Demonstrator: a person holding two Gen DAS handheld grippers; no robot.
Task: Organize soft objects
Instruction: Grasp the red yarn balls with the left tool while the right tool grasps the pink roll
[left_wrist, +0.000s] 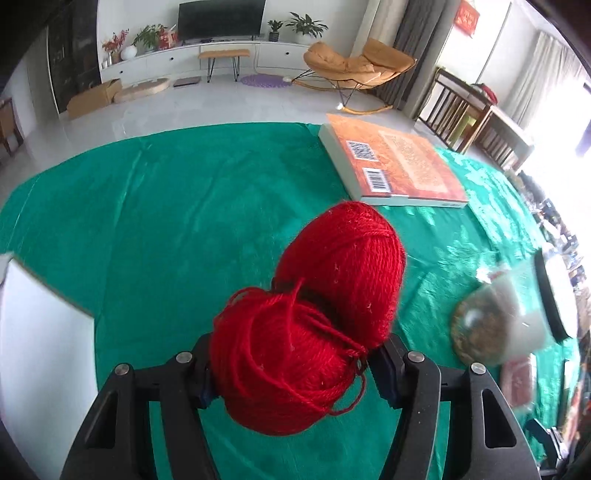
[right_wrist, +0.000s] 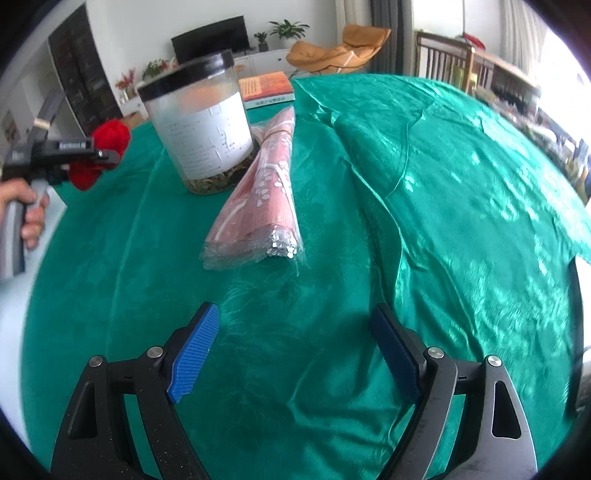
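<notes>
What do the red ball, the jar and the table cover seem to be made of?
Red ball: wound yarn, probably wool or acrylic; twisted strands and loose ends show, matte.
Jar: clear plastic or glass, unclear which; see-through wall, paper label, black lid.
Table cover: woven cloth, satin-like; it wrinkles and shines in patches.

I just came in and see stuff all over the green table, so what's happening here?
A person is tidying soft things with hand-held tongs. The left tongs are clamped on a ball of red yarn, held over the green tablecloth. The right tongs hang open and empty above the cloth, short of a wrapped pink cloth that lies beside a jar. A book sits at the far edge.
</notes>
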